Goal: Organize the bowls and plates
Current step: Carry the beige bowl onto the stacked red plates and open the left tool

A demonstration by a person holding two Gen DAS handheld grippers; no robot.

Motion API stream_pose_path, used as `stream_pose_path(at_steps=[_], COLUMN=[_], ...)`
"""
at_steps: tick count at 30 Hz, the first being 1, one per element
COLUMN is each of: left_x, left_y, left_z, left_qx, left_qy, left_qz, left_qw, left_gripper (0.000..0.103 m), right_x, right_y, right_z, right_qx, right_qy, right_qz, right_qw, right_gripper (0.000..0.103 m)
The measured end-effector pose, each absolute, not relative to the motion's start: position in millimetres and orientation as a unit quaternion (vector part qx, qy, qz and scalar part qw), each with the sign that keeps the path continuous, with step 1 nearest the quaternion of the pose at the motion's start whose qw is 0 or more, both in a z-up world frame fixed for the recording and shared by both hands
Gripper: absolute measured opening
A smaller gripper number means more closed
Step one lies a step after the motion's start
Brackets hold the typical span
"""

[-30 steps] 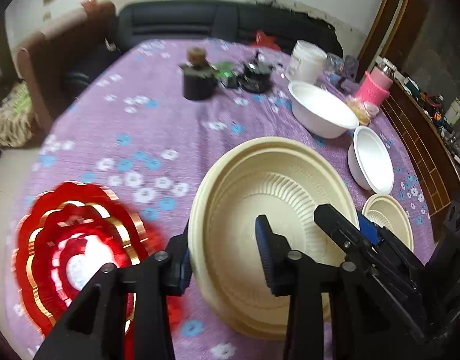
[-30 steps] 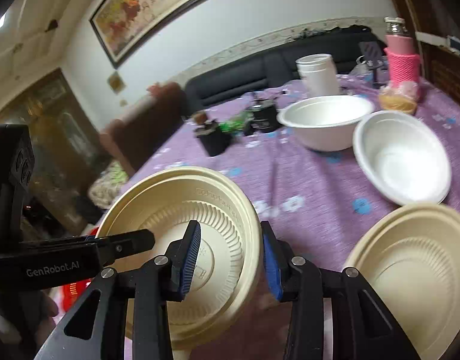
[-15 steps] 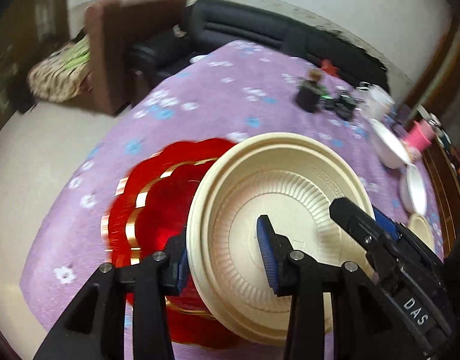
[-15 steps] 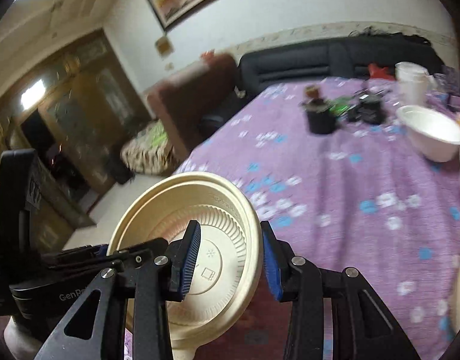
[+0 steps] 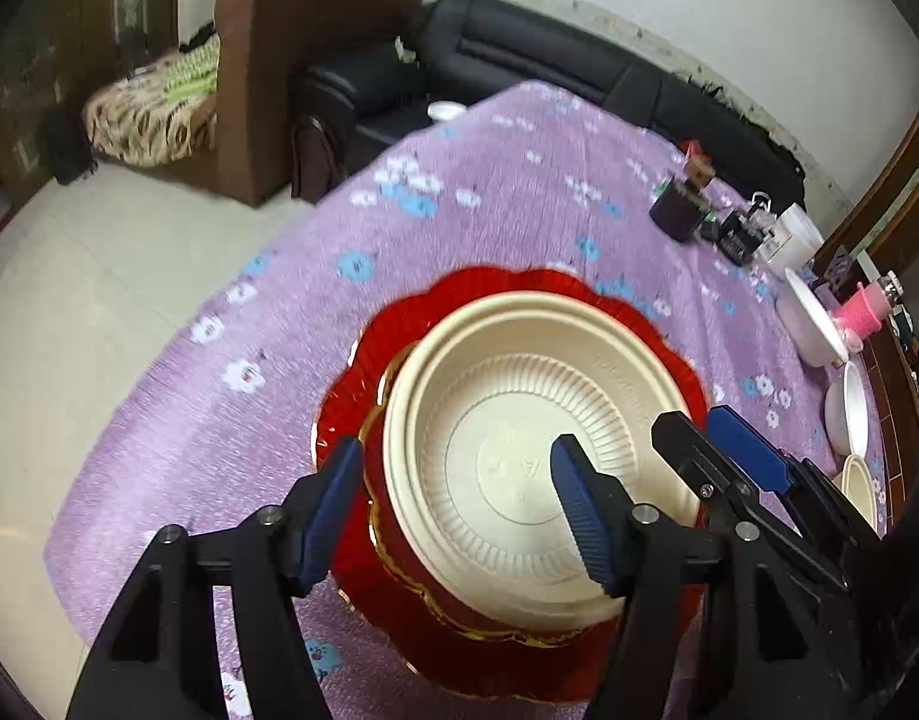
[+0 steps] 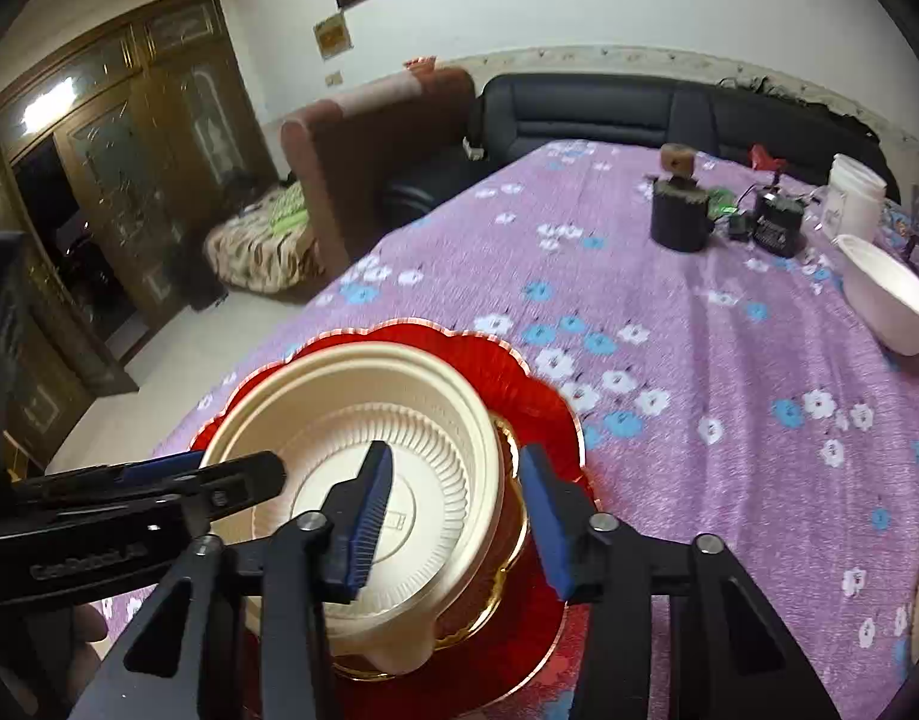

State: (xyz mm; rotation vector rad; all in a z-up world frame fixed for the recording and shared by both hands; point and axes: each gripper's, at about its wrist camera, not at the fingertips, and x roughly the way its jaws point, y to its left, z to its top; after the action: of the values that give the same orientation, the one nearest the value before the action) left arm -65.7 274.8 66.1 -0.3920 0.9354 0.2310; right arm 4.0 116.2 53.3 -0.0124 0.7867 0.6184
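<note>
Cream plate nested on red scalloped plate. Left gripper and right gripper: both spread wide, each straddling the cream plate's rim.

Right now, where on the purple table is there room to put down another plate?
The widest bare cloth lies between the red plate and the black pot, running toward the sofa end. Another bare strip lies between the red plate and the white bowl. It is crowded around the pot, black gadget and white tub, and on the red plate, where the cream plate sits.
</note>
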Motion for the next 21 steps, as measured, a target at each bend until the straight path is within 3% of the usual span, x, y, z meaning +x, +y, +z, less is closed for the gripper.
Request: stream_pose_path(at_steps=[4, 11, 21], left_x=[-79, -108, -106], left_y=[270, 263, 219], left_z=[84, 113, 103], left_qx=[-0.169, -0.191, -0.195], left_qy=[0.421, 0.357, 0.38], left_qz=[0.124, 0.157, 0.113], left_qw=[0.882, 0.901, 0.897], left_gripper=[0.066, 0.082, 0.083], right_x=[-9, -27, -27], right_y=[102, 55, -31], right_z=[68, 90, 99], right_qx=[0.005, 0.065, 0.134], right_qy=[0.348, 0.319, 0.307], right_qz=[0.294, 0.275, 0.209], right_qw=[0.89, 0.905, 0.919], right_gripper=[0.061, 0.064, 0.07])
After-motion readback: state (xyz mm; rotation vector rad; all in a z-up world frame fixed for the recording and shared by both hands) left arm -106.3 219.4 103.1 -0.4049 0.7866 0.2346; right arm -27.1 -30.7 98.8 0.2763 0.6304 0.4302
